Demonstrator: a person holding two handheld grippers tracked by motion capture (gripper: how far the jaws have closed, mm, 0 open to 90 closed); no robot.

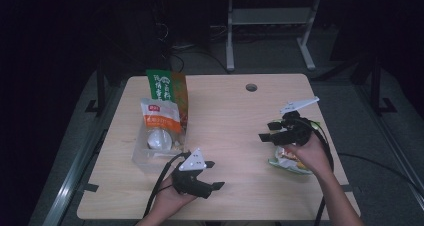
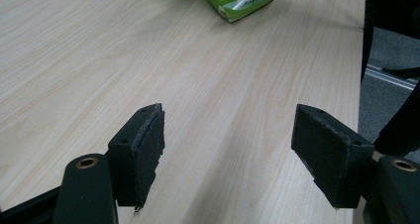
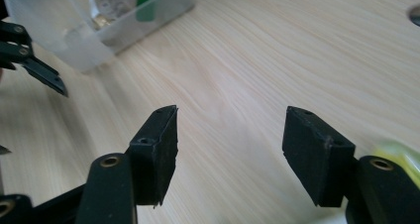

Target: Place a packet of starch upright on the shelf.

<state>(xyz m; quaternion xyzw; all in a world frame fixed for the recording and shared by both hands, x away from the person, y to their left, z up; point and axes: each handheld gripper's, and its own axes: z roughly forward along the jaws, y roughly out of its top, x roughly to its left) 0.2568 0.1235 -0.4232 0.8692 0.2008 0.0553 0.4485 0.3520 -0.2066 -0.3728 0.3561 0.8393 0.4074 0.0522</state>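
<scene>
Grippers over pale wooden table (image 1: 235, 116) | left gripper (image 2: 228, 149) and right gripper (image 3: 230, 152) spread, empty | crinkly green snack packet (image 1: 287, 162) at four o'clock | risk: jaws crushing it

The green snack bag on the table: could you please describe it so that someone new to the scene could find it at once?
Start from the wooden table and go to its right edge, near the person's right hand. The green snack bag lies flat there, partly under that hand and its claw. Unlike the packets standing in the clear bin on the left, it lies alone outside any container.
</scene>
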